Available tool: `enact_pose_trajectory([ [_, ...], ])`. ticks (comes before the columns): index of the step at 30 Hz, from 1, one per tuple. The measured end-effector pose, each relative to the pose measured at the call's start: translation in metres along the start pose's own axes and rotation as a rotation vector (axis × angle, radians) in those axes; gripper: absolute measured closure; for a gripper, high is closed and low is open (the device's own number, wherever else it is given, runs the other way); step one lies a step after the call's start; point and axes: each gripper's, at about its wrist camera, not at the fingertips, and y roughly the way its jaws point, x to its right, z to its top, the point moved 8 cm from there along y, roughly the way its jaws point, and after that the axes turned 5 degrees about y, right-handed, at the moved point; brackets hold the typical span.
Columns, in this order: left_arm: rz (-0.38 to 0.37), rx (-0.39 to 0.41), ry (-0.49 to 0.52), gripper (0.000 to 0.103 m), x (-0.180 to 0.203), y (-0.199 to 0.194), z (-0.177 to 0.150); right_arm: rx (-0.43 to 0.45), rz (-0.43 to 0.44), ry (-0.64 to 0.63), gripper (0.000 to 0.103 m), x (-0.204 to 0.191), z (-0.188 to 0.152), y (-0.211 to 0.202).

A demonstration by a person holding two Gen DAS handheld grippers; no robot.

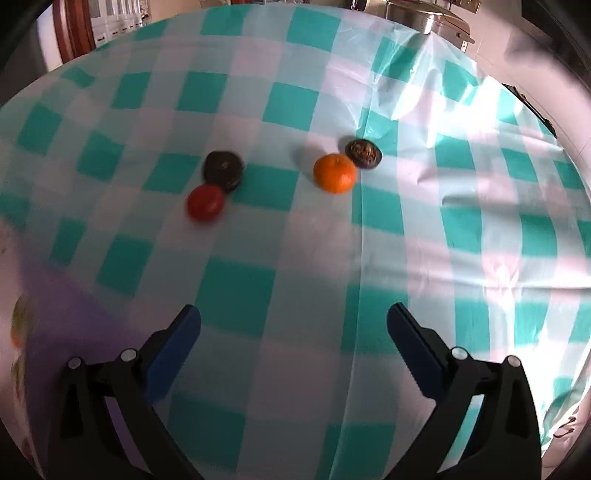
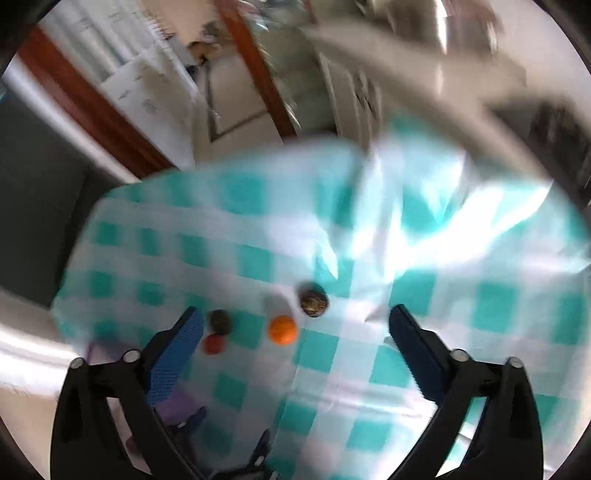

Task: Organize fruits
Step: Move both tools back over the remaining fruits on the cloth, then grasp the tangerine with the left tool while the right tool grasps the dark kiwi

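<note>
On the teal-and-white checked tablecloth point(image 1: 258, 284) lie an orange mandarin point(image 1: 334, 173), a dark purple fruit point(image 1: 364, 153) touching it at the right, a second dark fruit point(image 1: 224, 170) and a red fruit point(image 1: 205, 202) touching that one. My left gripper point(image 1: 293, 314) is open and empty, low over the cloth, well short of the fruits. My right gripper point(image 2: 295, 317) is open and empty, held high above the table. In its blurred view the mandarin point(image 2: 282, 329), the dark fruits point(image 2: 314, 298) point(image 2: 219, 321) and the red fruit point(image 2: 213, 344) show between its fingers.
A steel pot point(image 1: 428, 18) stands at the table's far edge. A purple surface point(image 1: 74, 314) with blurred colourful items lies at the left edge. Beyond the table are a wooden door frame point(image 2: 92, 107) and white cabinets point(image 2: 351, 96). The left gripper point(image 2: 192, 424) shows below the right one.
</note>
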Motion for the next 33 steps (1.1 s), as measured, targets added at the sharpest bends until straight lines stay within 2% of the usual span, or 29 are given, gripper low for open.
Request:
enact_pose_trajectory([
  [2, -0.002, 0.004, 0.020, 0.002, 0.004, 0.009, 0.006, -0.019, -0.007, 0.058, 0.018, 0.027, -0.008, 0.047],
  [5, 0.006, 0.007, 0.057, 0.002, 0.007, 0.018, 0.004, -0.039, -0.005, 0.101, 0.027, 0.035, -0.019, 0.091],
  [7, 0.013, 0.007, 0.069, 0.002, 0.005, 0.022, 0.000, -0.035, 0.016, 0.094, 0.031, 0.025, -0.024, 0.108],
  [9, 0.011, -0.003, 0.070, 0.002, 0.004, 0.026, -0.003, -0.030, -0.008, 0.075, 0.033, 0.018, -0.026, 0.119],
  [11, 0.001, -0.011, 0.067, 0.002, 0.003, 0.029, -0.005, -0.025, 0.005, 0.067, 0.036, 0.007, -0.027, 0.124],
  [18, -0.008, -0.012, 0.089, 0.002, 0.002, 0.032, -0.006, -0.079, -0.089, 0.054, 0.050, 0.004, -0.034, 0.160],
  [21, -0.013, -0.027, 0.086, 0.002, 0.003, 0.034, -0.007, -0.063, -0.147, -0.013, 0.052, 0.000, -0.039, 0.163],
  [23, -0.021, -0.042, 0.075, 0.002, 0.004, 0.036, -0.005, -0.047, -0.179, -0.055, 0.060, -0.001, -0.041, 0.163],
  [25, -0.028, -0.053, 0.071, 0.002, 0.007, 0.037, 0.001, -0.040, -0.180, -0.062, 0.061, 0.001, -0.044, 0.162],
  [29, -0.008, -0.075, 0.121, 0.002, 0.018, 0.047, 0.020, 0.045, -0.151, 0.029, 0.061, 0.021, -0.039, 0.128],
  [33, 0.011, -0.055, 0.099, 0.002, 0.020, 0.061, 0.055, 0.098, -0.130, 0.075, 0.061, 0.048, -0.049, 0.088],
])
